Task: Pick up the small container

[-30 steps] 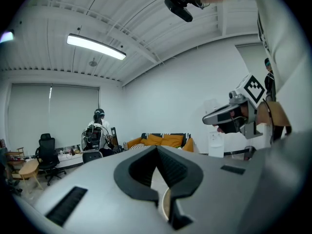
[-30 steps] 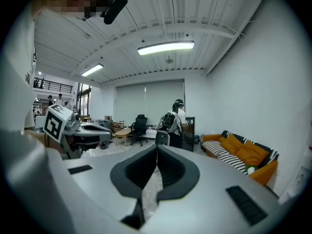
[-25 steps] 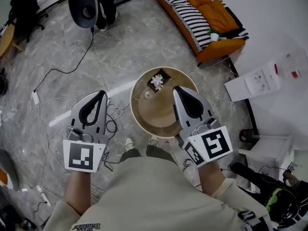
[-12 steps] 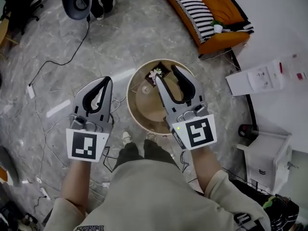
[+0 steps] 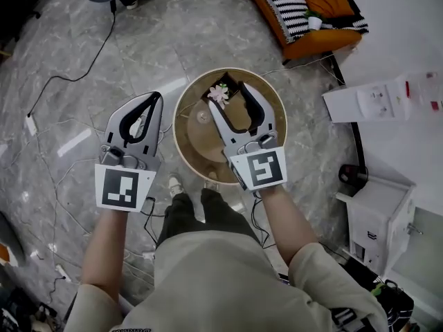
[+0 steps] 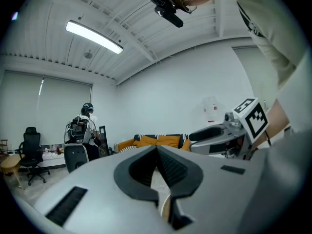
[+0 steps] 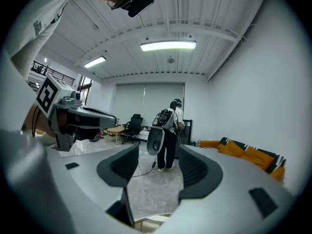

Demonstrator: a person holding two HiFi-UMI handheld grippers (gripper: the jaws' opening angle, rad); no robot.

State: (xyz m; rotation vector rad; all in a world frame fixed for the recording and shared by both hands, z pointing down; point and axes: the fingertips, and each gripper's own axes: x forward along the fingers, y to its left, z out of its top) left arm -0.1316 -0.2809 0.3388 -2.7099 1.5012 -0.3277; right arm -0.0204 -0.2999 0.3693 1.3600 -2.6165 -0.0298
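Grey marble floor strewn with cables surrounds a round wooden table (image 5: 197,144). Over it the right gripper (image 5: 227,97), shut a second ago, is opening its jaws with nothing between them. It has come forward above the tabletop, so the reach seems under way with no grasp yet. The left gripper (image 5: 154,99) hangs beside the table, jaws together and empty. Only the head view shows the small container (image 5: 202,116), apparently a pale cup just left of the right gripper's tips, near a dark flower pot (image 5: 220,92). The right gripper view looks past both to a standing person (image 7: 170,130).
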